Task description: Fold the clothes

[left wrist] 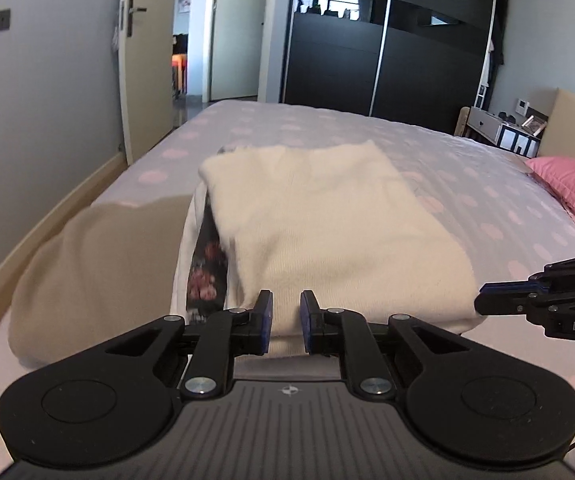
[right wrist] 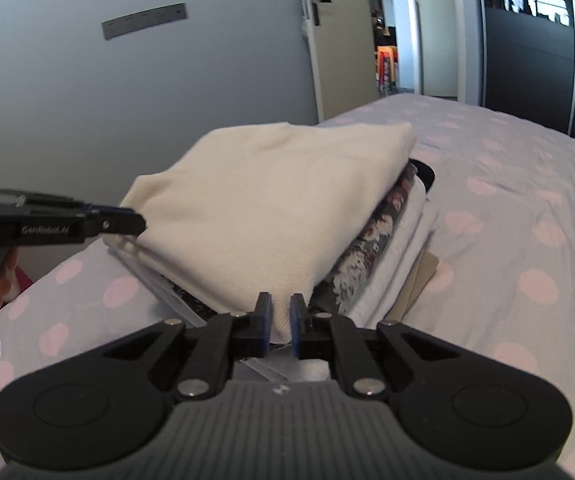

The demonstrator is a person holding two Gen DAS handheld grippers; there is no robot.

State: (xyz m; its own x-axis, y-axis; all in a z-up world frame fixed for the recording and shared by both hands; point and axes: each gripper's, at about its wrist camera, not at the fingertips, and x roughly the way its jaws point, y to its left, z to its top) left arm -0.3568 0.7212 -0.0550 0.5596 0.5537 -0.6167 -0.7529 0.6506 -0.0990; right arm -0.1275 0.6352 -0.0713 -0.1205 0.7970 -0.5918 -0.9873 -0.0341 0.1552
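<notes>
A folded cream sweater [left wrist: 327,232] lies on top of a stack of folded clothes on the bed; it also shows in the right wrist view [right wrist: 271,208]. Under it are a dark floral garment [right wrist: 371,248] and white folded pieces [right wrist: 403,256]. My left gripper [left wrist: 286,322] is shut on the sweater's near edge, with cloth between its blue pads. My right gripper [right wrist: 281,322] is shut on another edge of the same sweater. Each gripper shows side-on in the other's view, the right one [left wrist: 483,304] and the left one [right wrist: 139,222] both pinching the sweater's edge.
The bed [left wrist: 467,184] has a lilac cover with pink dots. A beige garment [left wrist: 95,272] lies left of the stack. A pink pillow [left wrist: 571,188] is at the right. A dark wardrobe [left wrist: 387,48], an open door [left wrist: 147,60] and a grey wall [right wrist: 127,80] stand behind.
</notes>
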